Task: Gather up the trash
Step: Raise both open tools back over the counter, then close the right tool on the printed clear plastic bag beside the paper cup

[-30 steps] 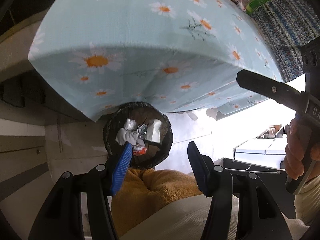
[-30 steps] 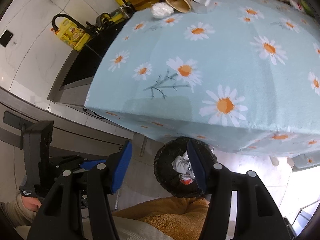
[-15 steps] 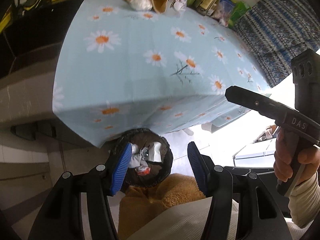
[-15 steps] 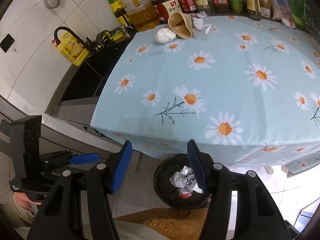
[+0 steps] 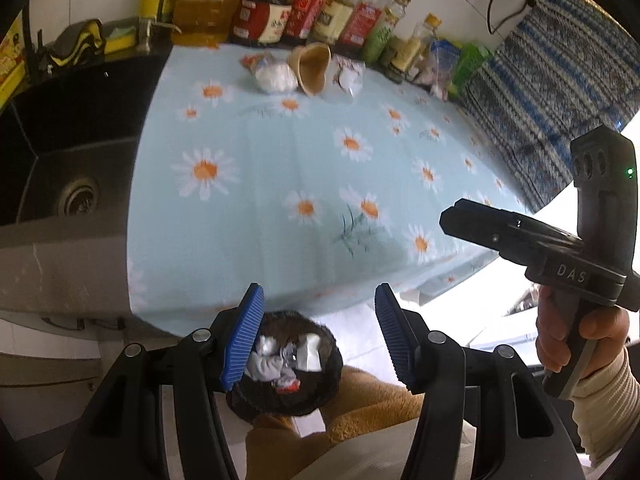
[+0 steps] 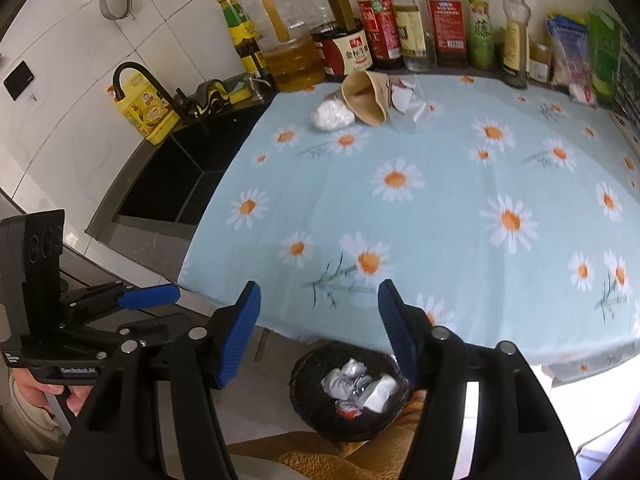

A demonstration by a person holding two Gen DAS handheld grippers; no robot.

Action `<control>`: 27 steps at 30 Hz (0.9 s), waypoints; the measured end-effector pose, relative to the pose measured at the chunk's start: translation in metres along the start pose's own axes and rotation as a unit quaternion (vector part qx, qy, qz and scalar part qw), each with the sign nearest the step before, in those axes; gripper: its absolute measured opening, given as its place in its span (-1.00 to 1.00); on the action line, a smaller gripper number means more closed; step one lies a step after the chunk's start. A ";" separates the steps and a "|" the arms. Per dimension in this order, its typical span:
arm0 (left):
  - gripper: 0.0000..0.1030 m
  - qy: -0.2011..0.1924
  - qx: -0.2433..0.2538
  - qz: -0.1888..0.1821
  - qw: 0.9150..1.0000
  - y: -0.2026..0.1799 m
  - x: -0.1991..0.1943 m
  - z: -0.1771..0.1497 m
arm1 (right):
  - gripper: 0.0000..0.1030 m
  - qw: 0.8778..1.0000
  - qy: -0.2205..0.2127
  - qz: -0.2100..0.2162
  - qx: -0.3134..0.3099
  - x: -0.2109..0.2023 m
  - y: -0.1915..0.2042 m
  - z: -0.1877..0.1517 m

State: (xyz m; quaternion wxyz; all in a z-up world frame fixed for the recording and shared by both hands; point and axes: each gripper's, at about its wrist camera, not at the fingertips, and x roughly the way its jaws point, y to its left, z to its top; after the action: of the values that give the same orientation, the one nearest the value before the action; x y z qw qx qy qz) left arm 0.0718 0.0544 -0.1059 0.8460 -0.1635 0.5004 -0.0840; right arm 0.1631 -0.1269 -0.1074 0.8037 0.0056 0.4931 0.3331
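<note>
The remaining trash lies in a cluster at the far edge of the desk (image 6: pixel 460 216), against the row of sauce bottles (image 6: pixel 400 28), well ahead of both pairs of fingers: a white crumpled wad (image 6: pixel 333 116), a tan paper cup (image 6: pixel 366 98) tipped on its side, and what looks like a clear plastic bag with scraps (image 6: pixel 410 110), though blur makes that last one uncertain. The cup's long axis runs back from its mouth, which faces toward the near left corner. The left gripper (image 5: pixel 318 332) has its fingers partly spread with nothing between them; the right gripper (image 6: pixel 320 330) is also empty, its jaws opening. Both hang over the desk's near edge, above the black trash bin (image 6: pixel 348 392) on the floor, which already holds crumpled pieces. From the right wrist view the cluster sits slightly left of centre, from the left view about straight ahead, so neither hand seems clearly nearer; the wad lies on the left hand's side, the bag on the right's.
</note>
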 end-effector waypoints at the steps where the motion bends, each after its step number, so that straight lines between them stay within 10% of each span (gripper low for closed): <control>1: 0.08 -0.007 -0.004 0.004 1.000 -0.001 -0.001 0.006 | 0.20 1.000 0.000 0.002 -0.005 0.001 -0.001 0.004; 27: 0.08 -0.031 -0.113 0.119 0.986 -0.029 0.045 0.112 | 0.38 0.989 0.057 0.052 -0.125 0.102 -0.131 0.169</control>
State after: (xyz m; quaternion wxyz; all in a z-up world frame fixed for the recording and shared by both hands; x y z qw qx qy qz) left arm 0.1922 0.0346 -0.0825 0.8413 -0.2004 0.4957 0.0797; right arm 0.3966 -0.1197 -0.1455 0.7501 -0.0882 0.4916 0.4334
